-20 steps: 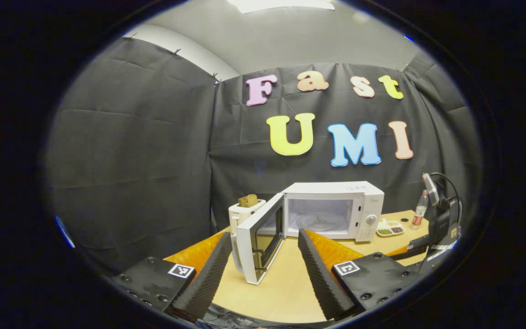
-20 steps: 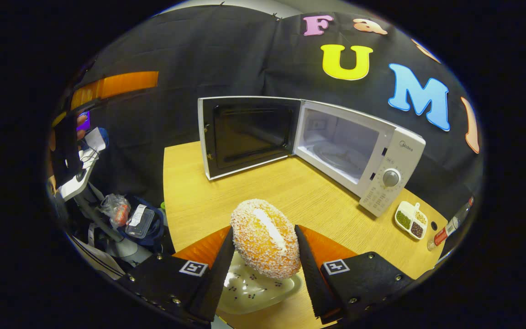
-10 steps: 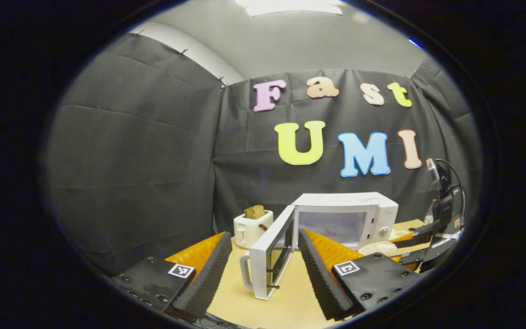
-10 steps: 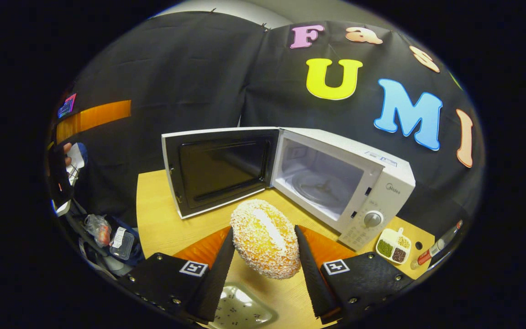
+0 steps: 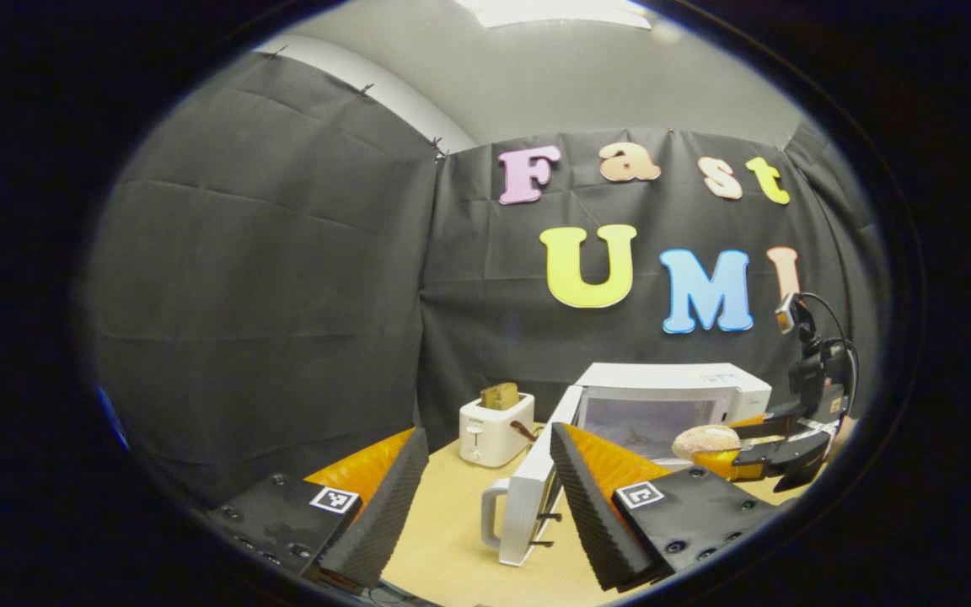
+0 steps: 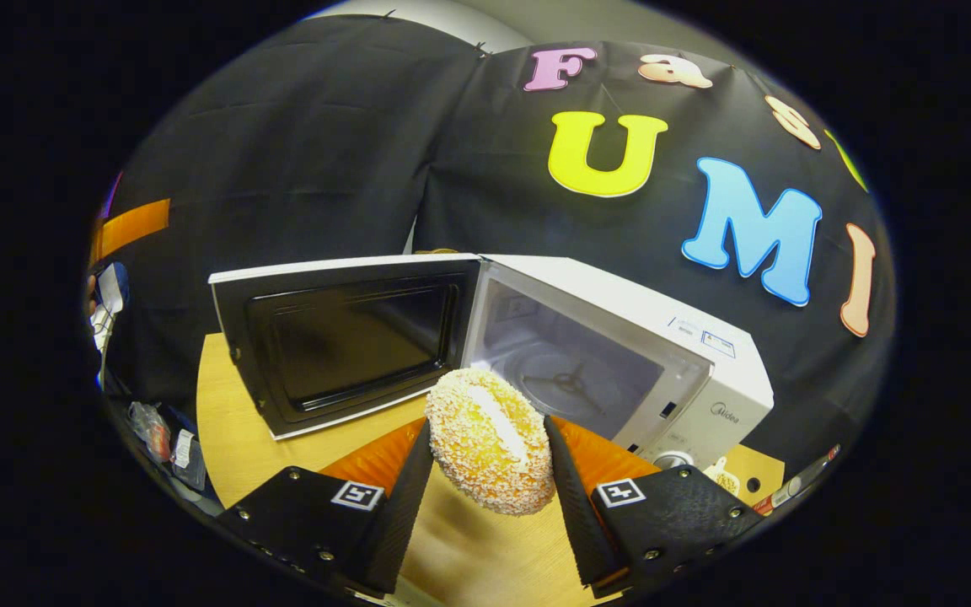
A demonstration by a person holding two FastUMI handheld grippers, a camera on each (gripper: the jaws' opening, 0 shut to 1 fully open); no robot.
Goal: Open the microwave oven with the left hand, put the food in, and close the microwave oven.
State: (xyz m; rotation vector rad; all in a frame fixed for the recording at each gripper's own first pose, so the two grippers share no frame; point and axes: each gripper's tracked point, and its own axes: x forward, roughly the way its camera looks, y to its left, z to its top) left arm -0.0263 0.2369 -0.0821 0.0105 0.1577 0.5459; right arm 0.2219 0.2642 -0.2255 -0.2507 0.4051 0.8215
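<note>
The bread roll (image 6: 490,440) is clamped between the two fingers of the right gripper (image 6: 485,472) and held in the air above the table (image 6: 224,421), its pale seam running roughly from 11 to 5 o'clock in the right gripper view. The open cavity of the microwave (image 6: 612,362) lies just ahead of it, toward 1 o'clock — near, but the roll is judged to be still outside the opening. Inside, a round turntable (image 6: 565,384) is seen, with nothing resting on it. The door (image 6: 342,341) is swung fully out at 10 o'clock, its dark inner face turned toward the camera.

In the left gripper view the left gripper (image 5: 485,480) is held back, its jaws wide apart and empty; the door's edge and its handle (image 5: 496,514) are seen between the fingers, untouched. The roll (image 5: 705,440) appears at 3 o'clock there, in front of the microwave — so the right hand is the nearer one to the cavity. A toaster (image 5: 494,426) with a slice in its slot stands at the back of the table, left of the microwave.
</note>
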